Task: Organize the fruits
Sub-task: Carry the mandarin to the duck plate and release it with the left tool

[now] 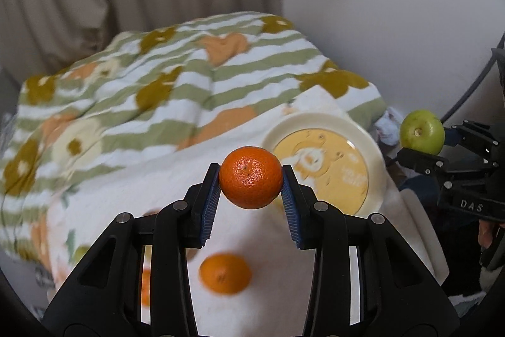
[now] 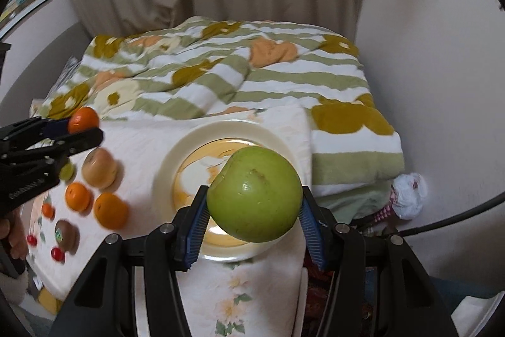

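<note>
A striped blanket (image 2: 240, 75) with olive and orange blobs covers the bed behind. In front lies a white floral cloth (image 2: 252, 283) bearing a cream plate (image 2: 176, 153) with a yellow centre. The right gripper (image 2: 254, 220) is clamped on a green apple (image 2: 255, 195), smooth, with a small brown mark, held above the plate. The left gripper (image 1: 251, 195) squeezes a bright, dimpled orange (image 1: 251, 177) above the cloth. On the cloth left of the plate sit a pale apple (image 2: 99, 168), two oranges (image 2: 77, 196), a kiwi (image 2: 66, 234) and small red fruits (image 2: 57, 254).
</note>
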`<state>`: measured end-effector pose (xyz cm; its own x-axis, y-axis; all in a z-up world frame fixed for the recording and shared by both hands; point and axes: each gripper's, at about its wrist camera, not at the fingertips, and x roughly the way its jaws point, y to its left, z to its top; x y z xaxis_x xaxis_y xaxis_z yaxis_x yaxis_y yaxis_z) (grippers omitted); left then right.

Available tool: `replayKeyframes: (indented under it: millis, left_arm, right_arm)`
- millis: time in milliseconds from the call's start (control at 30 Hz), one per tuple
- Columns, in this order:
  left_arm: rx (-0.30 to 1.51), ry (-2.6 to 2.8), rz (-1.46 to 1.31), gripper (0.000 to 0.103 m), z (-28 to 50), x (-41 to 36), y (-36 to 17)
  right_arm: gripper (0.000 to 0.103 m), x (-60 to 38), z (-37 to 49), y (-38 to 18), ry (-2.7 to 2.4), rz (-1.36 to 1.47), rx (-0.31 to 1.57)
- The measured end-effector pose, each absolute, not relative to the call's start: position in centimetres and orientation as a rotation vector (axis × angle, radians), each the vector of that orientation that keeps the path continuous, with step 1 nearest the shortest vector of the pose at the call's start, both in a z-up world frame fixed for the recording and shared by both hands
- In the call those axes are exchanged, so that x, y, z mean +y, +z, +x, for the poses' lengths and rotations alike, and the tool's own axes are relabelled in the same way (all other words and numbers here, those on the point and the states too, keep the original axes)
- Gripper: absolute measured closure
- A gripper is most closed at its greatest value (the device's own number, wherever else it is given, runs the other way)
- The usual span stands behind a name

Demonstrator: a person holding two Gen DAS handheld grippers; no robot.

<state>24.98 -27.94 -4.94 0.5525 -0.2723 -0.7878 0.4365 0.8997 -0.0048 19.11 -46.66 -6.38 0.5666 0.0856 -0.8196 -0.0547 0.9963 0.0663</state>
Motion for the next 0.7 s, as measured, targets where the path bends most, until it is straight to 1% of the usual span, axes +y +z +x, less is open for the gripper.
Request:
replayKeyframes:
  millis: [333,533,700]
  left_arm:
    - [0.978,-0.590,0.319,0.058,30.7,-35.0,-10.5]
    - [1.008,-0.642,0.391,0.058,31.9,-37.8,-13.2]
    - [1.027,-0.652,0.408,0.058,32.6,-38.5,-14.3]
  right_arm:
    - [0.053,-49.6,21.4,-8.2,-0.042,0.125,0.981]
    - [0.053,-50.8,21.9,-9.4,-0.094,0.183,1.002]
    - [0.053,-51.4,21.7,-9.7,-0.122,0.201,1.007]
